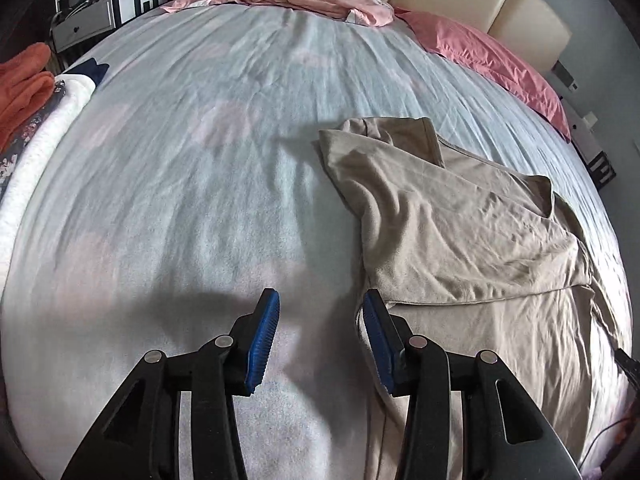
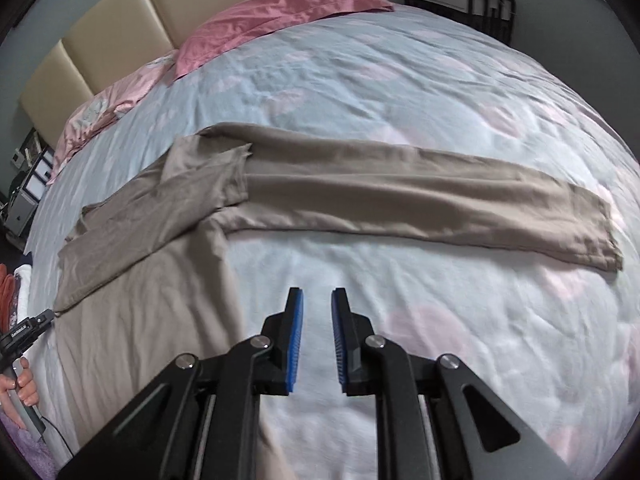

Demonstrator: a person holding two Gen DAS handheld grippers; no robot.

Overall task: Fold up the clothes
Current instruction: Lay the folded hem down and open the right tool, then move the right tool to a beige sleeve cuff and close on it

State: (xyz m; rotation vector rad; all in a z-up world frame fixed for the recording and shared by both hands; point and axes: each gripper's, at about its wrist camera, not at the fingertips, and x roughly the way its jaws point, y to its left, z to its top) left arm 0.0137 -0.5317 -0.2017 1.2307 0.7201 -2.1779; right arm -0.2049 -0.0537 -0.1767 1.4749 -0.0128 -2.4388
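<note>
The beige garment (image 2: 280, 196) lies spread on the bed (image 2: 400, 92), ahead of and to the left of the right gripper (image 2: 317, 340); it looks like a thin, long-sleeved jersey piece. One long band of it runs across the bed beyond the fingers, well ahead of their tips, and a broader panel falls toward the near left. A shorter flap is already turned over on top near the far left.

The right gripper's fingers stand narrow with only bedsheet between them, holding nothing. The left gripper (image 1: 320, 340) hangs over the garment's near edge with its fingers moderately wide; the right-hand finger (image 1: 378, 344) sits just at the cloth's border, yet nothing is pinched.

The fabric looks light, limp and wrinkle-prone, so it should drape and slide rather than keep shape. It probably needs pinching at a hem or corner, both layers together, with the far end of the long band the natural hold for the right gripper. The soft bedding may bunch up with it.
</note>
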